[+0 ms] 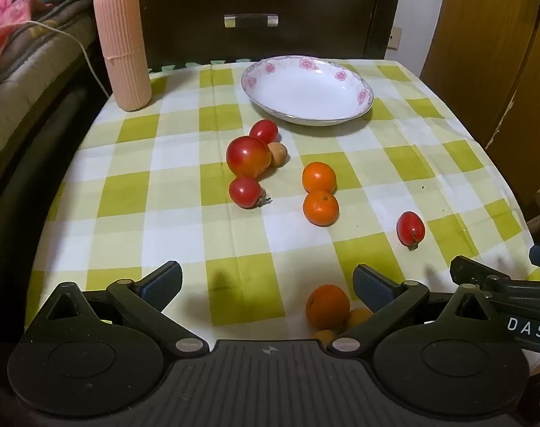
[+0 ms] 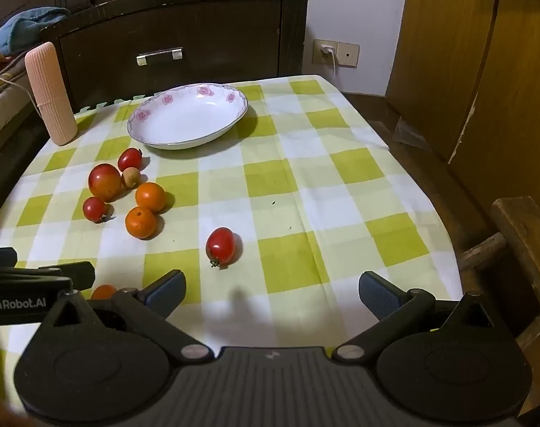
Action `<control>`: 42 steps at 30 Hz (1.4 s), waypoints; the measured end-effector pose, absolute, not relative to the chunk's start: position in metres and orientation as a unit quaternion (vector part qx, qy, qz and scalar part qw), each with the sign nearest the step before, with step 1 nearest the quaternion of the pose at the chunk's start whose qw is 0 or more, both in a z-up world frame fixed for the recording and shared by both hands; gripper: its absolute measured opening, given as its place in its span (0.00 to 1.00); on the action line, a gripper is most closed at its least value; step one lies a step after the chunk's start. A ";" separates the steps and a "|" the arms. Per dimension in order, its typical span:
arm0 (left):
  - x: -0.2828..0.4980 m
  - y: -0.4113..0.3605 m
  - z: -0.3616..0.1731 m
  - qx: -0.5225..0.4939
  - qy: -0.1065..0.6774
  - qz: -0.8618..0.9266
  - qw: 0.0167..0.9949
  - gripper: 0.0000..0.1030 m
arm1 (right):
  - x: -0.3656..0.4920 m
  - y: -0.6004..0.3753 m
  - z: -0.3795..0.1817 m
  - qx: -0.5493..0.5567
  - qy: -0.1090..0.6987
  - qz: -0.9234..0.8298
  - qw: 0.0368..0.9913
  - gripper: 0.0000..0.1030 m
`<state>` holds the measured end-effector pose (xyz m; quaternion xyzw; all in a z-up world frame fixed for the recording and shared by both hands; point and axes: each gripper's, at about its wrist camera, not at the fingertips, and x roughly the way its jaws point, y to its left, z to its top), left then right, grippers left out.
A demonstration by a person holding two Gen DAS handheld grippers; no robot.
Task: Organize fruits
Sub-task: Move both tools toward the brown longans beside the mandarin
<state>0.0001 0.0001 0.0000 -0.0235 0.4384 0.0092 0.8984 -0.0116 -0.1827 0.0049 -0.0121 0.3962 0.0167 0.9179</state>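
An empty white plate with pink flowers (image 1: 307,89) (image 2: 188,117) stands at the far side of the checked tablecloth. A cluster of red tomatoes (image 1: 248,156) (image 2: 104,181) with a small brown fruit (image 1: 278,154) lies mid-table, two oranges (image 1: 319,194) (image 2: 145,210) beside it. A lone red tomato (image 1: 410,228) (image 2: 220,245) lies nearer. Another orange (image 1: 327,306) and small yellow fruits (image 1: 357,318) lie just inside my left gripper's right finger. My left gripper (image 1: 266,286) is open and empty. My right gripper (image 2: 271,293) is open and empty, the lone tomato ahead of its left finger.
A tall ribbed pink container (image 1: 122,46) (image 2: 51,94) stands at the table's far left corner. A dark cabinet with a metal handle (image 1: 250,19) is behind the table. A wooden stool (image 2: 522,249) stands at the right edge. A bed lies to the left.
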 end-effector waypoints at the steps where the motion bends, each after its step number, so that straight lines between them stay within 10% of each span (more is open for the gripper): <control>1: 0.000 0.000 0.000 -0.023 0.439 0.010 0.898 1.00 | -0.011 -0.183 0.005 -0.012 0.398 0.017 0.917 0.99; 42: -0.002 -0.002 -0.012 -0.022 0.459 0.010 0.888 0.99 | -0.006 -0.184 -0.004 -0.018 0.417 0.014 0.909 0.99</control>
